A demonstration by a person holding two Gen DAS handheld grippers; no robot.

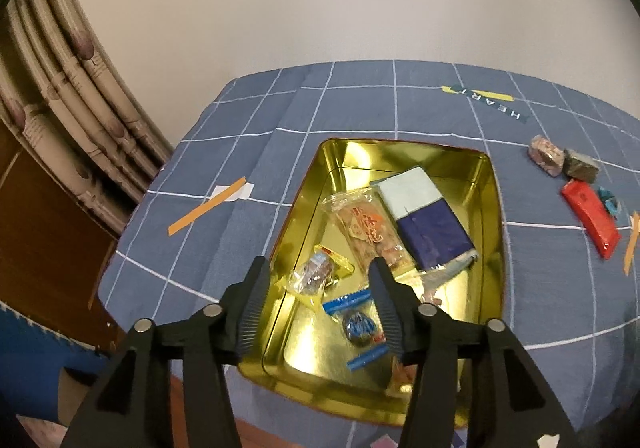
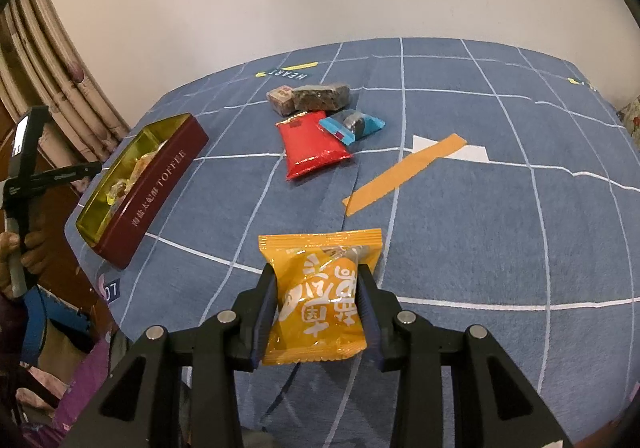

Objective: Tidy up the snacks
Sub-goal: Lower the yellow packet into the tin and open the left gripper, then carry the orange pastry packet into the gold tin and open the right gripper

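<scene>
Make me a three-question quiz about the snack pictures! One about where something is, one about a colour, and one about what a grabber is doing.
1. Where is the red packet?
A. in the tin
B. on the blue checked cloth
C. in a gripper

2. What colour is the packet in the right gripper?
A. orange
B. green
C. white

3. How is the left gripper?
A. shut on a biscuit
B. open above the tin
C. not in view

Answers:
1 B: it lies on the cloth, outside the tin.
2 A: the orange packet sits between the fingers.
3 B: its fingers stand apart, holding nothing, over the tin.
</scene>
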